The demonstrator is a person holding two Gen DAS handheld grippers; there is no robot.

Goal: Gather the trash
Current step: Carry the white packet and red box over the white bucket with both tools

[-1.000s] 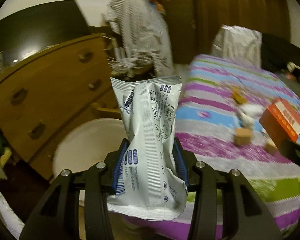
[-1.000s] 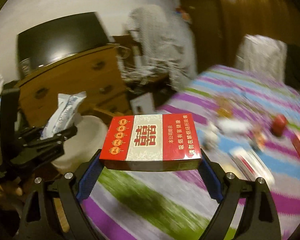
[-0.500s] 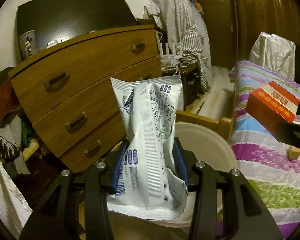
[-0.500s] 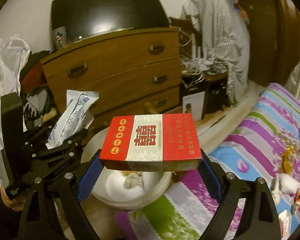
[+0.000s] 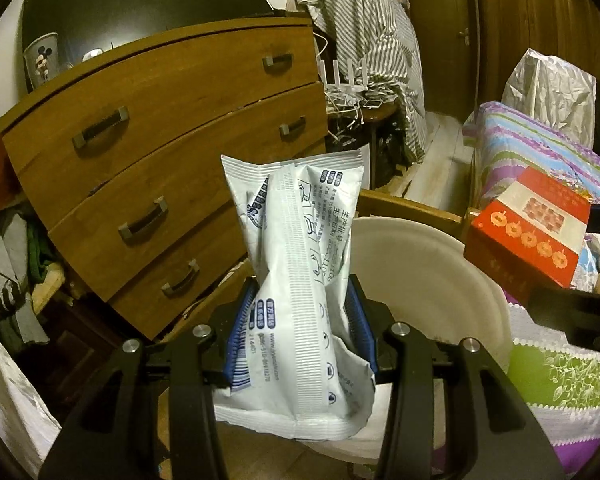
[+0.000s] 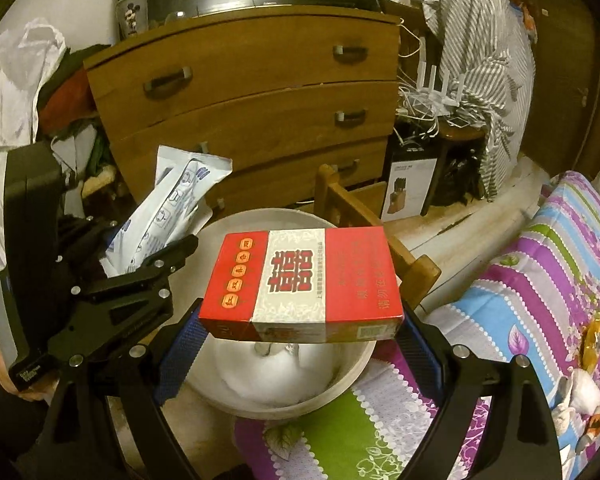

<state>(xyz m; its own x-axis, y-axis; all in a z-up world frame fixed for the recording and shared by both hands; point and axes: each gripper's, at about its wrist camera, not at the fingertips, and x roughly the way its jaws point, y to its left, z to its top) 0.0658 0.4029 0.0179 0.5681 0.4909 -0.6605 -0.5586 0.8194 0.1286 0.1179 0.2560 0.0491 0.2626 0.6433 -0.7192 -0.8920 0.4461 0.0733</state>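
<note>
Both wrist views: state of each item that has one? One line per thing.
left gripper: shut on white wrapper.
white wrapper: held upright, crumpled, beside the bin.
right gripper: shut on red box.
red box: closed, held flat over the bin.
white bin: open-topped, white trash already inside.
dresser: all three drawers shut.
Mickey cup: upright on the dresser top.

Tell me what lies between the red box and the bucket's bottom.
Only open air: in the right wrist view the red box hangs over the white bucket, with crumpled white trash at its bottom.
</note>
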